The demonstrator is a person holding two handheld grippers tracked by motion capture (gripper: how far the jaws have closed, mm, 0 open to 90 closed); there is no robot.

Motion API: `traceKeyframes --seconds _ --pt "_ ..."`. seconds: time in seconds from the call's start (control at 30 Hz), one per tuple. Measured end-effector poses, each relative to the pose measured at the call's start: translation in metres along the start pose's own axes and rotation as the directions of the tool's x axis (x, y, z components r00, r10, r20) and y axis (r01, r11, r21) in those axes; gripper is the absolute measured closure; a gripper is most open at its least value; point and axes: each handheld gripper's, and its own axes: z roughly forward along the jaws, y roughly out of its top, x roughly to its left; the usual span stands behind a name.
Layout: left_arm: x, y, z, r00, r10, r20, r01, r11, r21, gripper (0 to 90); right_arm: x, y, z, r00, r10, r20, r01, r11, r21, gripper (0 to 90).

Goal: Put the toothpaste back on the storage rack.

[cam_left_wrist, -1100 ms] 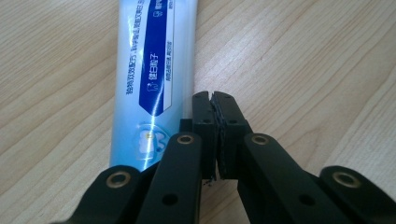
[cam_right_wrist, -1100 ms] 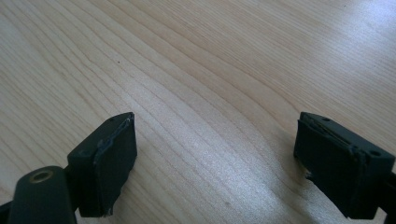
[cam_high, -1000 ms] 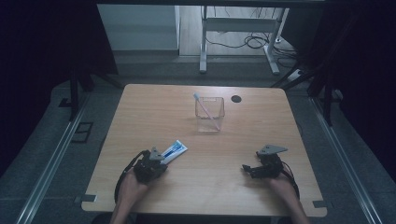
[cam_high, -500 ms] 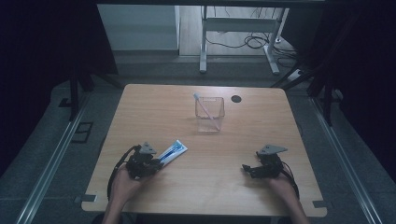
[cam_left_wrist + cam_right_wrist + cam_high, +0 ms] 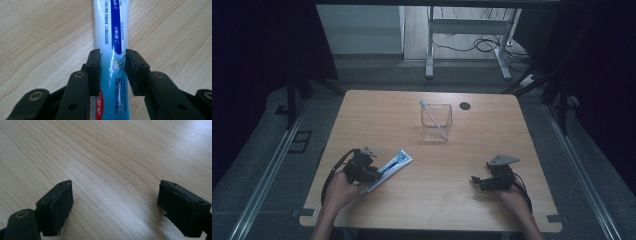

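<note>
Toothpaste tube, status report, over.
Left claw has just been opening, jaws astride toothpaste tube, which lies flat on the table. Right claw open, holding nothing. Nothing in the way.

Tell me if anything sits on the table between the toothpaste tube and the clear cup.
Nothing visible does. The toothpaste tube lies between the jaws of the left gripper, and only bare table separates it from the clear cup, which already holds a toothbrush.

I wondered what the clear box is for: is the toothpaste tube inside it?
No: the toothpaste tube lies flat on the table by the left gripper, well apart from the clear box, which holds a toothbrush.
</note>
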Motion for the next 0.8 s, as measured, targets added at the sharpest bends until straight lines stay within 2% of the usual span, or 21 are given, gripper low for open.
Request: traceKeyframes --seconds 0.23,0.8 --pt "0.001 0.012 0.011 0.9999 0.009 0.009 -0.009 0.9983 0.057 56.2 0.000 0.000 0.000 1.0000 0.000 -0.001 0.000 1.000 0.000 13.3" --pt "0.004 0.031 0.034 0.9995 0.011 0.029 -0.014 0.9900 0.140 49.8 0.000 0.000 0.000 1.0000 0.000 0.000 0.000 1.000 0.000 13.3"
